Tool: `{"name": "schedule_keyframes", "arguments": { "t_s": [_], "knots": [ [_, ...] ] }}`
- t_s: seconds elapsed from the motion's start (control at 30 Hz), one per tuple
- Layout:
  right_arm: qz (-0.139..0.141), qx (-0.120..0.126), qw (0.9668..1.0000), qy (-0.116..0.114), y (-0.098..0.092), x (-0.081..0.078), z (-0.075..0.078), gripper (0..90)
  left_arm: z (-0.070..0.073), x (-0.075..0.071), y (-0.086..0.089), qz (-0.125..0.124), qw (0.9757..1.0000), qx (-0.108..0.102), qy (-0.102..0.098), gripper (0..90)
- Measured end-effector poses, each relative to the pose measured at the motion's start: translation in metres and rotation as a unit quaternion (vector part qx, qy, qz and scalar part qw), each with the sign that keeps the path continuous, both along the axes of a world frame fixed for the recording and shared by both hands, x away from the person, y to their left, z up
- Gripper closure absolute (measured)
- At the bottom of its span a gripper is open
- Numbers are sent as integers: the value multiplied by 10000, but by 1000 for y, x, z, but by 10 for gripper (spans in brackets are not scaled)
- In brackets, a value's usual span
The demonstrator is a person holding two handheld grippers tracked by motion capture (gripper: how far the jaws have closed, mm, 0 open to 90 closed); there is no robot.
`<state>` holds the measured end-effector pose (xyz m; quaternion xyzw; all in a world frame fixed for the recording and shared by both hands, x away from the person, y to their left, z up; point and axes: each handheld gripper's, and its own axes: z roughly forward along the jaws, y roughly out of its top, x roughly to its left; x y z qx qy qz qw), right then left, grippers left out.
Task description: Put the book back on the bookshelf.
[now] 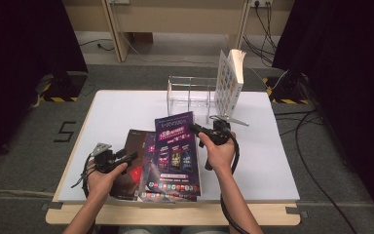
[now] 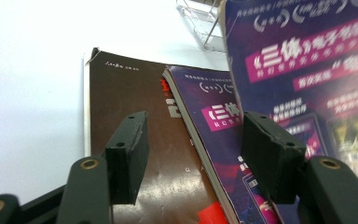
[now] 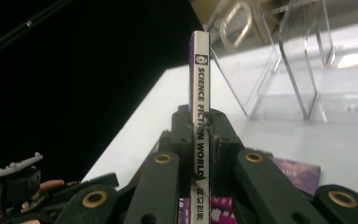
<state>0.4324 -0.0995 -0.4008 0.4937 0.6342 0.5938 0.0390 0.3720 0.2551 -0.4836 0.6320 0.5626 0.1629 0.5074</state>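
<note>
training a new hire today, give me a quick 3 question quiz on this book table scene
1. True or false: the right claw is clamped on the spine of the purple magazine.
2. Is the left claw open or shut?
3. Where does the white book stand? A) in the clear rack B) flat under the brown book C) upright at the rack's right end

Key: 1 true; 2 open, nothing gripped; 3 C.

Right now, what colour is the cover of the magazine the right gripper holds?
Purple with pink banners on the magazine; clearest in the high view.
</note>
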Motion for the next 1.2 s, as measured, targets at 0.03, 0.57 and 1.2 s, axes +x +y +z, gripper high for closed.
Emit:
{"name": "schedule_keyframes", "arguments": {
  "t_s": [0.03,0.57,1.2],
  "knots": [
    [0,0,10000,0,0,0,0,831,0,0,0,0,10000,0,0,411],
    [-470,-160,9945,-925,-10,-15,38,831,0,-1,-2,3,10000,43,-55,414],
    [-1225,-206,9786,-1641,-34,-16,79,831,-2,-1,-2,1,10000,32,-36,414]
  ]
}}
